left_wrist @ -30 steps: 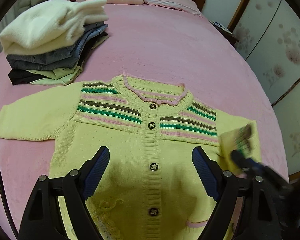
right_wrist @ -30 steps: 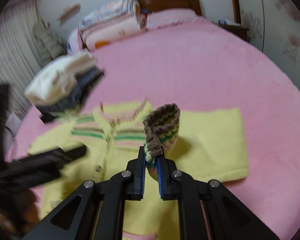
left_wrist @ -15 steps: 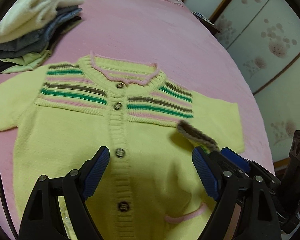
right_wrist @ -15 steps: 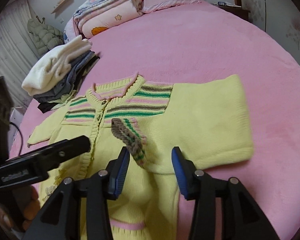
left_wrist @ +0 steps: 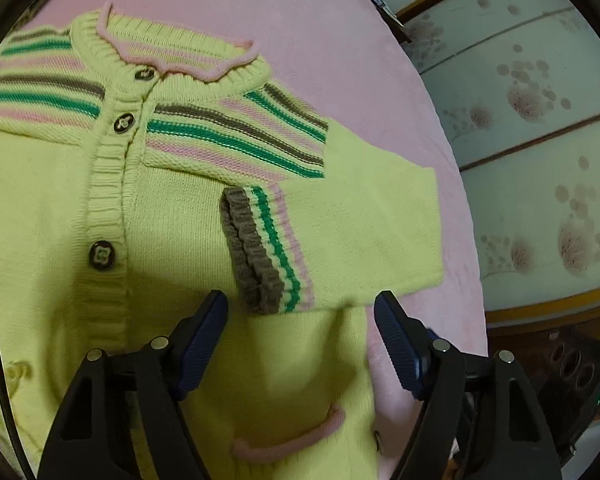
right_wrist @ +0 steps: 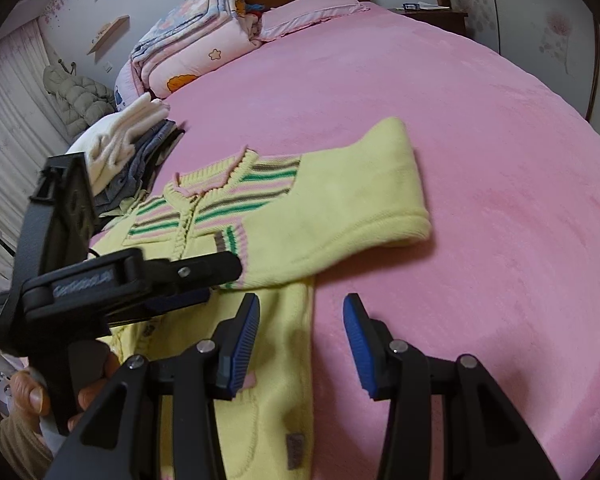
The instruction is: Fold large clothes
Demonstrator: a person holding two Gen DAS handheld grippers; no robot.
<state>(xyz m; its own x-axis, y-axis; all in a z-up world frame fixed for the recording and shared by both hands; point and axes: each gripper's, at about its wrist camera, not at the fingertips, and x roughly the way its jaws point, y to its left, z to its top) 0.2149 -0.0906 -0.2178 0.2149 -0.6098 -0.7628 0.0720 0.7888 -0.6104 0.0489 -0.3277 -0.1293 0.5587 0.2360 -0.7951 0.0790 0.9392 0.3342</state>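
Cardigan point(left_wrist: 172, 216) hem beyond frame edge

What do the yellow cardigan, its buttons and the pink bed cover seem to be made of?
The cardigan looks like knitted yarn, matte: ribbing shows on the button band and on the striped cuff. Wool, cotton or acrylic cannot be told. Its buttons look hard and glossy, probably plastic, dark with a pale flower shape. The bed cover looks like soft, short-piled plush or fleece, with a faint sheen.

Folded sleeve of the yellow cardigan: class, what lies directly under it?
The folded sleeve lies across the cardigan's front, its striped cuff near the button band. The chest knit beneath the sleeve is covered and cannot be seen.
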